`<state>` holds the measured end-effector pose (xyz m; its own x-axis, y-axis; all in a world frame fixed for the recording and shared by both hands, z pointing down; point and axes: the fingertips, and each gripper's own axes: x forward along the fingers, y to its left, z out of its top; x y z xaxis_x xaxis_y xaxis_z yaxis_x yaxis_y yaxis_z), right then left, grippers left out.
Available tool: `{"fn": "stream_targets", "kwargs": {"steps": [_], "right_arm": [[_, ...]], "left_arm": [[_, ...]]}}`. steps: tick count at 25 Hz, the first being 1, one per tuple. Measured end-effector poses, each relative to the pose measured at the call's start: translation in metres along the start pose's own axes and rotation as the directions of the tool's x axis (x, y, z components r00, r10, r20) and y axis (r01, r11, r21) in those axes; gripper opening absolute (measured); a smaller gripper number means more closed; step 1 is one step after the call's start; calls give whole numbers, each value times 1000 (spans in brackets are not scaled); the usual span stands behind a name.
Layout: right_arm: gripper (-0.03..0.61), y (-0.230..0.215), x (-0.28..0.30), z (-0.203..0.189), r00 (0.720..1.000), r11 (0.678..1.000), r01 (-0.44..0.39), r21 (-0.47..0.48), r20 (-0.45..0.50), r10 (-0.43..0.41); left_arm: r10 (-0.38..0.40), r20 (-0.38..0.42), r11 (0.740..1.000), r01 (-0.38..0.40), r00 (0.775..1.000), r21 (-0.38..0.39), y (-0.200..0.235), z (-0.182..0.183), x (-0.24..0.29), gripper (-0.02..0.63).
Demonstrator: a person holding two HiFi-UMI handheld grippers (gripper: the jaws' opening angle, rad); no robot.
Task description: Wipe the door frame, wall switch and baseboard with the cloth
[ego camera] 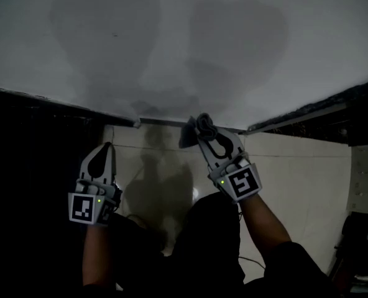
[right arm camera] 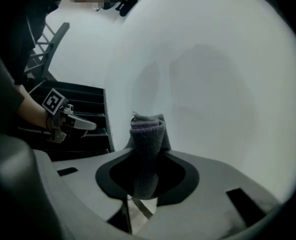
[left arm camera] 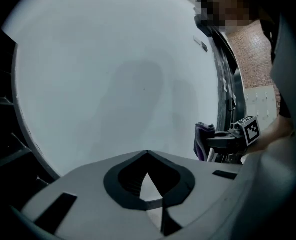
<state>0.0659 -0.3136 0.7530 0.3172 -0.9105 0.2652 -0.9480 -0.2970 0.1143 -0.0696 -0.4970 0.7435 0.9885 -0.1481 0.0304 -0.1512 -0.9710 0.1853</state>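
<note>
A folded grey cloth (ego camera: 196, 129) (right arm camera: 147, 131) sticks out of my right gripper (ego camera: 204, 130) (right arm camera: 147, 156), which is shut on it. The cloth's end rests at the foot of the white wall (ego camera: 171, 42), against the grey baseboard strip (ego camera: 165, 123). The left gripper view shows the same cloth (left arm camera: 204, 140) from the side. My left gripper (ego camera: 106, 149) (left arm camera: 148, 156) hangs to the left over the dark area, jaws together with nothing between them and clear of the wall. A small fitting (left arm camera: 203, 46) sits on the wall, too small to identify.
Pale floor tiles (ego camera: 296, 179) spread below the baseboard. A black slatted structure (right arm camera: 78, 99) fills the left side. A dark vertical frame (left arm camera: 228, 84) and brick-patterned wall (left arm camera: 253, 59) stand at the wall's right end. A dark object (ego camera: 361, 247) sits at the lower right.
</note>
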Motion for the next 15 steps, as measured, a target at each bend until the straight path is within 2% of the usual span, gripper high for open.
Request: {"fn": "stream_targets", "kwargs": {"steps": [3, 5, 6, 8, 10, 11, 12, 14, 15], "right_arm": [[92, 12, 52, -52, 998, 998, -51, -48, 44, 53], [92, 23, 79, -86, 994, 994, -97, -43, 44, 99], [92, 28, 92, -102, 992, 993, -118, -27, 41, 119], [92, 38, 115, -136, 990, 990, -138, 22, 24, 137], [92, 50, 141, -170, 990, 987, -141, 72, -1, 142], [92, 61, 156, -187, 989, 985, -149, 91, -10, 151], [92, 74, 171, -204, 986, 982, -163, 96, -17, 165], [92, 99, 198, -241, 982, 981, -182, 61, -37, 185], [92, 108, 209, -260, 981, 982, -185, 35, -57, 187]], "left_arm": [[-3, 52, 1000, 2, 999, 30, 30, -51, 19, 0], [-8, 44, 1000, 6, 999, 25, 38, -75, 24, 0], [-8, 33, 1000, 8, 999, -6, 42, -85, 25, 0], [-5, 22, 989, 8, 1000, -146, 51, -99, 24, 0], [10, 48, 954, 5, 999, -300, 60, -102, 22, 0], [22, 56, 943, -2, 998, -332, 63, -101, 19, 0], [33, 51, 944, -14, 998, -331, 65, -102, 14, 0], [34, 9, 954, -30, 999, -299, 61, -111, 2, 0], [30, -12, 948, -32, 999, -317, 56, -117, -3, 0]]}}
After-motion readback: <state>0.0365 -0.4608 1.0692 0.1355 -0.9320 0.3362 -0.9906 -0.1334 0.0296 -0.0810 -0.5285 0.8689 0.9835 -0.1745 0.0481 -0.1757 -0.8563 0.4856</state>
